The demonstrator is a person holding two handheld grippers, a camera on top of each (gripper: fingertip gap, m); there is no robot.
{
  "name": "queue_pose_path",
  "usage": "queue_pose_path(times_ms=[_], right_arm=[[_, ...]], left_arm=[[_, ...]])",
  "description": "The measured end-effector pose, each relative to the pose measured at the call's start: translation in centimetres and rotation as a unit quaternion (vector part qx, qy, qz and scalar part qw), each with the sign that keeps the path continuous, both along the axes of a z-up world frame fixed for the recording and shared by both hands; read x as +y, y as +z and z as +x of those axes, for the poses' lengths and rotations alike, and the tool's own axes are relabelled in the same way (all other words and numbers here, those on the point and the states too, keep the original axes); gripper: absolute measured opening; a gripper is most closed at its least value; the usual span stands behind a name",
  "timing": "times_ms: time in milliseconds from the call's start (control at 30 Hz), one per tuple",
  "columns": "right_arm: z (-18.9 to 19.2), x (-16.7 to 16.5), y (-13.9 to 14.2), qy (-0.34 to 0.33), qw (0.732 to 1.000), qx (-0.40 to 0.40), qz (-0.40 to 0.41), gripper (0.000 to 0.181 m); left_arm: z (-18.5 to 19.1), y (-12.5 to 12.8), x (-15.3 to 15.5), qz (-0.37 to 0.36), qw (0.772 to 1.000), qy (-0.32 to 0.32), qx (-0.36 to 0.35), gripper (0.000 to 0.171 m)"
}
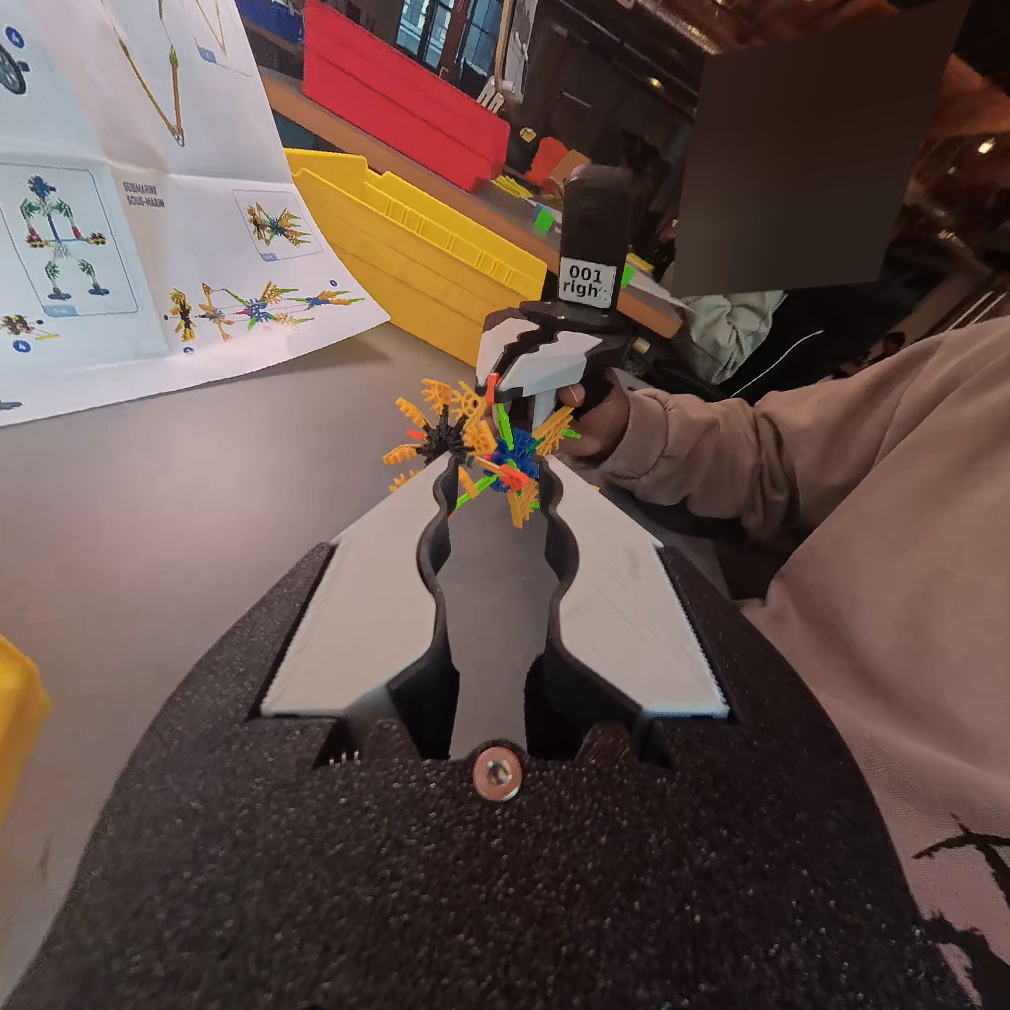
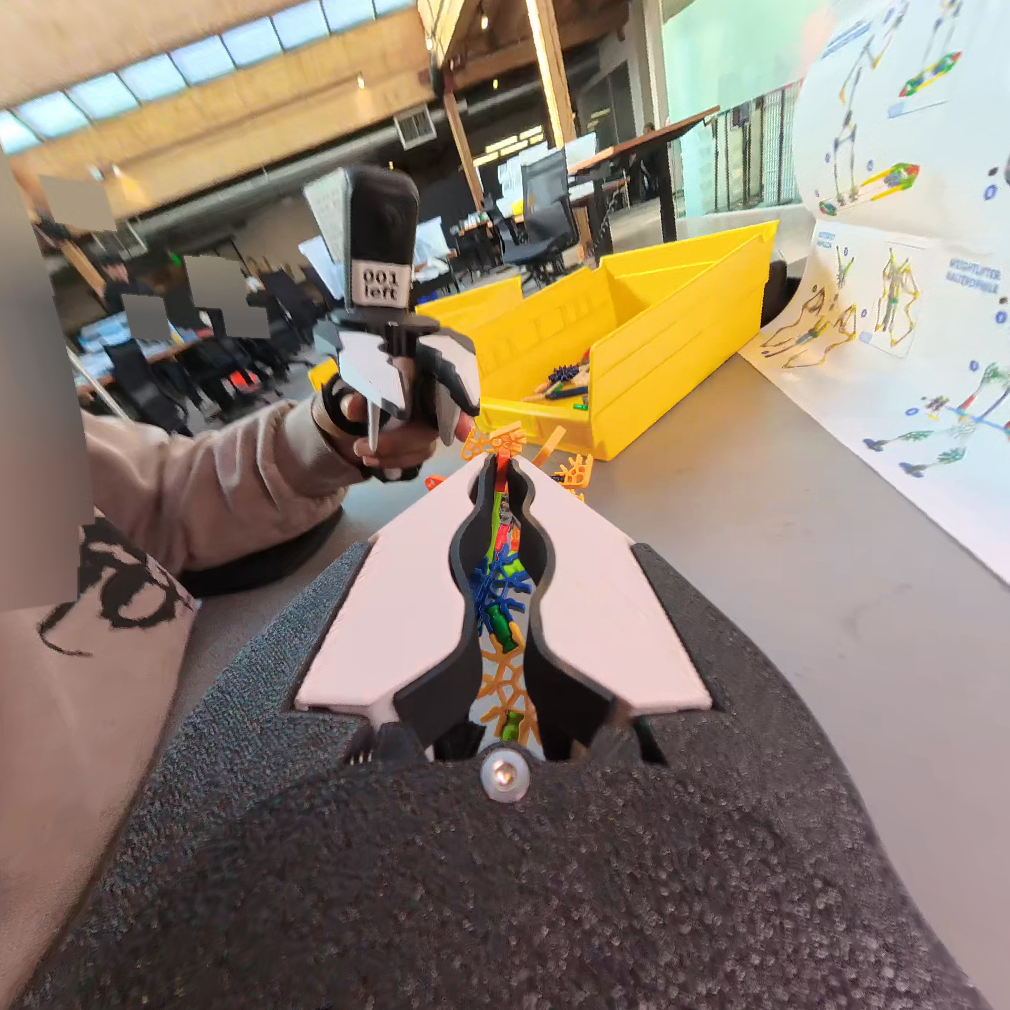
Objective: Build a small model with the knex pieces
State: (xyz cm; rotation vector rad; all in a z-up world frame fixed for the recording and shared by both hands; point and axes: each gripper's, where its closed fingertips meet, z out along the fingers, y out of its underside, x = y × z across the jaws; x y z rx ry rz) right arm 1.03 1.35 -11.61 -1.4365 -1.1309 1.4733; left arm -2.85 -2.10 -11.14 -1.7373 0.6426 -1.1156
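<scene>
A small toy model of plastic rods and connectors [image 1: 475, 442] has a black hub, a blue hub, orange snowflake pieces and green rods. It is held just above the grey table [image 1: 164, 519]. My right gripper [image 2: 503, 462] is shut on the model's orange-red rod, and the blue and orange parts [image 2: 500, 590] run back between its fingers. It also shows in the left wrist view [image 1: 494, 399]. My left gripper [image 1: 500, 464] is open, its tips on either side of the blue hub, with the left tip against the black hub. It shows in the right wrist view [image 2: 412, 429] too.
A yellow bin [image 2: 683, 328] with loose pieces [image 2: 563, 385] stands behind the model; it also shows in the left wrist view [image 1: 437, 235]. A printed instruction sheet [image 1: 136, 218] stands at the table's far side. A red bin [image 1: 393, 93] lies farther back. A person's sleeves [image 1: 765, 448] reach in. Left tips to right tips: about 6 centimeters.
</scene>
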Motion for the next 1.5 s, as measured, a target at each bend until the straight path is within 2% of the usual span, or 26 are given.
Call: queue_pose_path(times_ms=[100,167,233,500,600,767,867,933,1100,1200,1333,1500], right_arm=[[-0.8,-1.5,-1.5,0.013,0.993,-0.062,0.099,0.0],[-1.2,-2.5,-2.1,0.026,0.986,-0.084,0.142,0.001],[-1.3,-3.4,-2.7,0.044,0.976,-0.104,0.186,0.0],[-0.6,-6.6,-4.0,0.136,0.946,-0.12,0.269,0.001],[0.0,-7.8,-4.2,0.175,0.941,-0.112,0.268,0.002],[0.6,-8.6,-4.7,0.21,0.934,-0.118,0.264,0.002],[0.8,-8.4,-5.2,0.212,0.933,-0.149,0.249,0.002],[0.8,-7.9,-5.4,0.196,0.933,-0.192,0.234,0.002],[1.2,-6.8,-5.5,0.164,0.927,-0.297,0.162,0.002],[1.3,-6.1,-5.6,0.146,0.927,-0.325,0.119,0.002],[1.8,-6.1,-5.7,0.137,0.915,-0.363,0.111,0.002],[2.3,-5.9,-5.7,0.114,0.922,-0.362,0.079,0.001]], left_arm=[[1.6,-0.6,-0.7,0.083,0.991,0.003,0.106,0.027],[2.5,-1.2,-1.5,0.134,0.974,-0.007,0.182,0.022],[2.9,-2.1,-1.8,0.156,0.957,-0.006,0.245,0.019],[4.7,-5.1,-3.2,0.156,0.934,-0.057,0.317,0.018],[5.2,-6.3,-4.1,0.137,0.93,-0.088,0.329,0.017],[5.9,-7.2,-4.6,0.109,0.934,-0.104,0.323,0.01],[6.0,-8.0,-4.3,0.092,0.935,-0.094,0.33,0.005],[6.2,-8.1,-3.9,0.086,0.939,-0.081,0.324,0.004],[6.8,-8.0,-3.1,0.017,0.967,-0.07,0.246,0.003],[6.9,-8.0,-2.5,-0.023,0.976,-0.055,0.208,0.003],[7.4,-7.9,-2.5,-0.039,0.98,-0.04,0.192,0.002],[8.0,-7.9,-2.2,-0.052,0.984,-0.018,0.172,0.001]])
